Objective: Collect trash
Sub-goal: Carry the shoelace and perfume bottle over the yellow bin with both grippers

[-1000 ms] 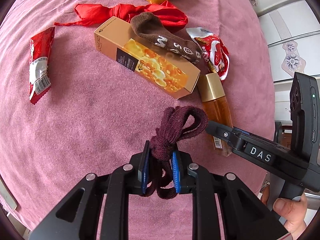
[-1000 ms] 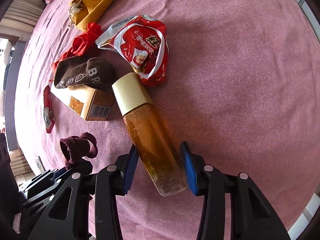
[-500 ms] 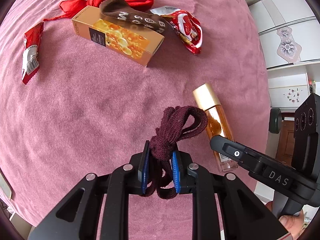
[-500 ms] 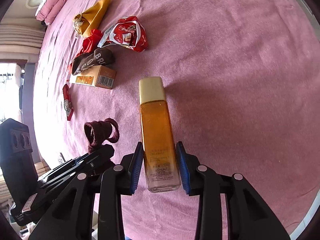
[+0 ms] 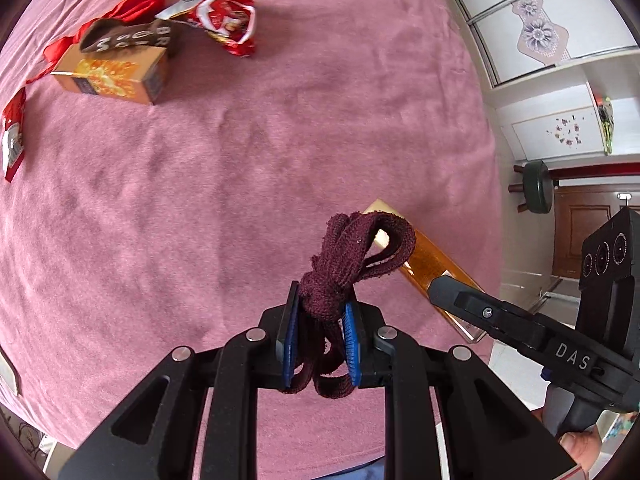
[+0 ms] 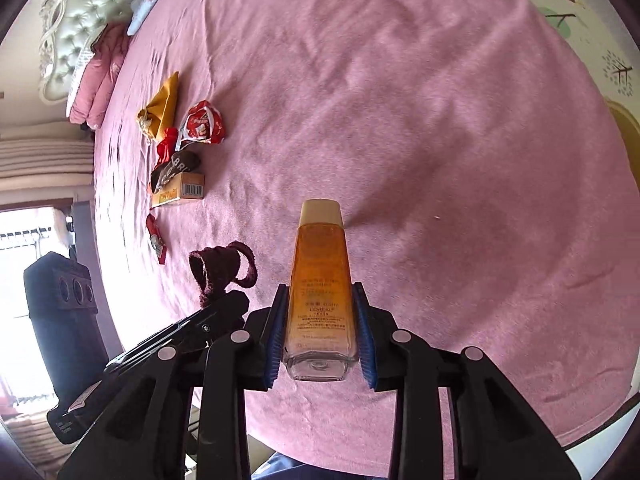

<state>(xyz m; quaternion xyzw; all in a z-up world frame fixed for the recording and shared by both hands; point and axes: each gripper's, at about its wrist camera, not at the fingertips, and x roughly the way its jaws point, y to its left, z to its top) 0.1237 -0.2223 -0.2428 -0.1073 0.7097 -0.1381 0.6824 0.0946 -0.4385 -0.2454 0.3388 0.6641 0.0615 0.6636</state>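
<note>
Right gripper (image 6: 320,340) clamps the amber bottle (image 6: 320,280) near its base, cap pointing ahead; left gripper (image 5: 318,340) pinches the maroon lace (image 5: 340,280). Keep both squeezes firm while carrying.

A pink blanket (image 6: 420,128) covers the bed, which has a pale tufted headboard (image 6: 84,4) and folded pink bedding (image 6: 100,76) beside it. Bright daylight floods a window (image 6: 24,280) (washed out). White cabinet doors (image 5: 536,28) stand above a brown wooden door (image 5: 576,240).
</note>
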